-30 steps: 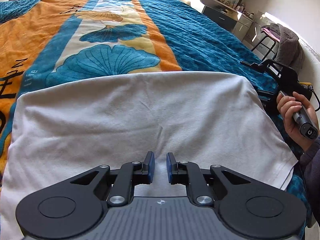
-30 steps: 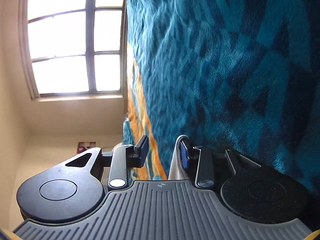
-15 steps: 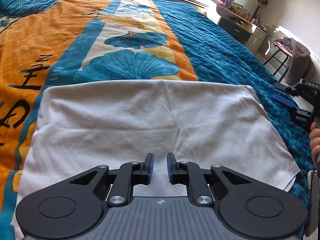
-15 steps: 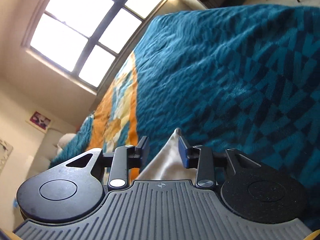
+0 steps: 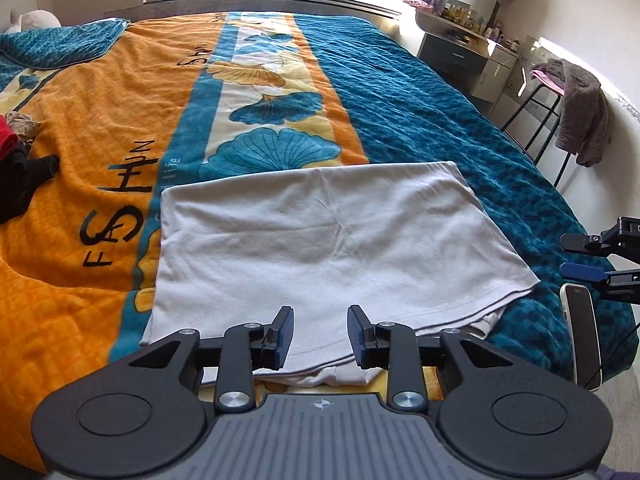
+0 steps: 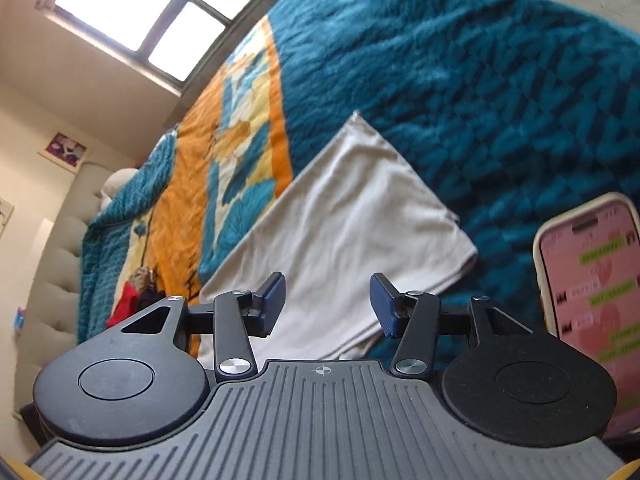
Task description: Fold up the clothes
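A white garment (image 5: 320, 248) lies folded flat as a rough rectangle on the bed, also seen in the right wrist view as the garment (image 6: 340, 224). My left gripper (image 5: 320, 336) hovers above its near edge, jaws opening, nothing between the pads. My right gripper (image 6: 328, 304) is above the garment's near corner, jaws opening and empty. In the left wrist view the right gripper (image 5: 588, 256) shows at the right edge, off the bed side, apart from the cloth.
An orange and teal blanket (image 5: 120, 128) covers the bed. Dark and red clothes (image 5: 16, 160) lie at its left. A phone (image 6: 592, 272) with a lit screen lies on the bed's right corner. A chair with a grey garment (image 5: 576, 112) and a dresser (image 5: 460, 52) stand right.
Both grippers have drawn back and up from the garment, which now shows whole. Both jaws have spread wider. The right gripper has let go of the cloth edge and rolled more level.
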Motion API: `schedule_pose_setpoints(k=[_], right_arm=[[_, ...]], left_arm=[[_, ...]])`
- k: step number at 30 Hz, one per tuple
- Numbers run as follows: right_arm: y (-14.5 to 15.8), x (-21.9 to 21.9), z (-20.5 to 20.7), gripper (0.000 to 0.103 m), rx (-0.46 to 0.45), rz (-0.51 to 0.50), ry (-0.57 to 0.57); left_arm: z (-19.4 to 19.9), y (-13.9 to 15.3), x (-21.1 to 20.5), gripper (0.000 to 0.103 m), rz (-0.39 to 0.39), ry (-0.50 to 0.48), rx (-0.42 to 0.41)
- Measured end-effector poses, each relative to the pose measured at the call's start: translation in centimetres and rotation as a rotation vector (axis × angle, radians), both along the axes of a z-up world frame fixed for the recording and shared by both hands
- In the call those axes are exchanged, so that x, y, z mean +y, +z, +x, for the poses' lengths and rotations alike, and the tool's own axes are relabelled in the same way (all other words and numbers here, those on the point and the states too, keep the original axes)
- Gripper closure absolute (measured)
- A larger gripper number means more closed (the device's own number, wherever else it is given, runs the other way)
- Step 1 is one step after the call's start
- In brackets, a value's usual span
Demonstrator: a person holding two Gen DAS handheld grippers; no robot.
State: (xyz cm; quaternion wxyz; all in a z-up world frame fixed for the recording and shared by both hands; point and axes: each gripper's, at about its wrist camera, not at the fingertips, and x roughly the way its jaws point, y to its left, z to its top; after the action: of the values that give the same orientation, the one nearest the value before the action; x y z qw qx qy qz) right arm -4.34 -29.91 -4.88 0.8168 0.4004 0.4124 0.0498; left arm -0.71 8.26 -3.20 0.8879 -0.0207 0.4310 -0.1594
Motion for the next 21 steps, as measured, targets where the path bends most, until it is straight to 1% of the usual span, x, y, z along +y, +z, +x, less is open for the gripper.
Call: schedule_pose_setpoints(k=[3,4,5,7,9,12,15,17,19,21], right_arm=[[-3.7,-0.2,0.7,0.052,0.115,0.066,-0.026],[-5.1,-0.3,1.2,0.053,0.158,0.09,-0.035],[-5.9,-0.3,1.4,0.053,0.178,0.099,-0.054],[-7.6,-0.4,1.8,0.056,0.219,0.118,-0.093],[-8.6,-0.8,1.7,0.056,0.206,0.129,-0.164],[-9.8,-1.4,1.7,0.056,0.151,0.127,-0.26],[-11.1,-1.8,2.0,0.059,0.091,0.14,-0.31],[-11.9,-1.9,2.3,0.059,0.027,0.16,-0.331],[-12.3,-2.1,2.8,0.062,-0.019,0.163,-0.337],[-12.4,-1.9,3.1,0.067,-0.044,0.154,-0.339]], left_arm=[[1.0,-2.5,-1.2,0.074,0.005,0.037,-0.05],[1.5,-3.2,-1.7,0.079,0.017,0.054,-0.07],[1.9,-3.9,-2.1,0.083,0.02,0.062,-0.087],[2.9,-5.1,-2.7,0.085,-0.015,0.061,-0.055],[3.1,-6.0,-3.3,0.085,-0.028,0.046,-0.014],[2.7,-6.9,-3.5,0.085,-0.012,0.034,0.014],[2.2,-7.3,-3.1,0.085,-0.038,0.036,0.029],[2.1,-7.5,-2.8,0.085,-0.051,0.032,0.033],[2.0,-7.6,-2.5,0.085,-0.061,0.028,0.036],[2.0,-7.6,-2.4,0.085,-0.065,0.025,0.038]])
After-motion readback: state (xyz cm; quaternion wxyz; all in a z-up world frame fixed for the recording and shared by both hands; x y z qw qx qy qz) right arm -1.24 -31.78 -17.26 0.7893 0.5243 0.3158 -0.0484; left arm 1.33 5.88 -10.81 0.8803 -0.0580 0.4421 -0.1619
